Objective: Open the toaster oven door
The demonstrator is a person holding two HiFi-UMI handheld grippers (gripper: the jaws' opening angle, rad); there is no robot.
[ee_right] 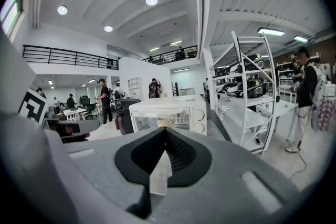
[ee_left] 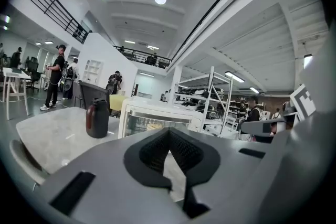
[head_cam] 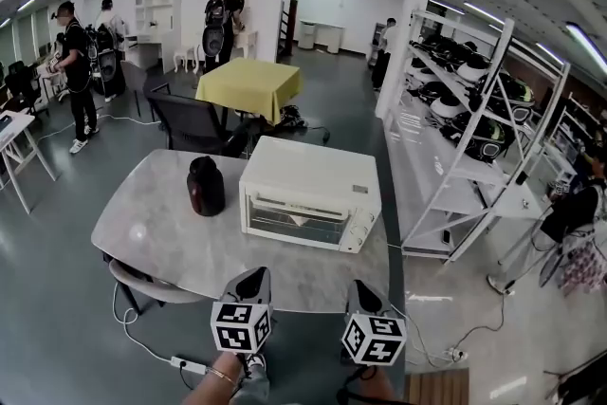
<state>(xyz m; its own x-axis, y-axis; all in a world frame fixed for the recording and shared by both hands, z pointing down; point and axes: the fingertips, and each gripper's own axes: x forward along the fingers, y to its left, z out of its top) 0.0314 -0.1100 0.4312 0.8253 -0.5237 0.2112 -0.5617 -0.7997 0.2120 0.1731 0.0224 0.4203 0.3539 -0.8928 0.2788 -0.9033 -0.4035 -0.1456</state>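
Observation:
A white toaster oven point(head_cam: 309, 194) stands on the grey marble table point(head_cam: 171, 242), its glass door shut and its knobs on the right side. Both grippers hover at the table's near edge, well short of the oven and touching nothing. My left gripper point(head_cam: 248, 285) is shut, its jaws meeting at the tips with nothing between them. My right gripper point(head_cam: 365, 299) is shut and empty as well. In the left gripper view the oven point(ee_left: 157, 118) shows just above the left gripper point(ee_left: 169, 131). The right gripper view has the oven point(ee_right: 168, 115) straight ahead of the right gripper point(ee_right: 165, 131).
A dark jug point(head_cam: 205, 186) stands on the table left of the oven. A chair point(head_cam: 152, 285) is tucked under the near left edge. White shelving point(head_cam: 474, 128) runs along the right. A yellow-clothed table point(head_cam: 248, 85) and several people are farther back.

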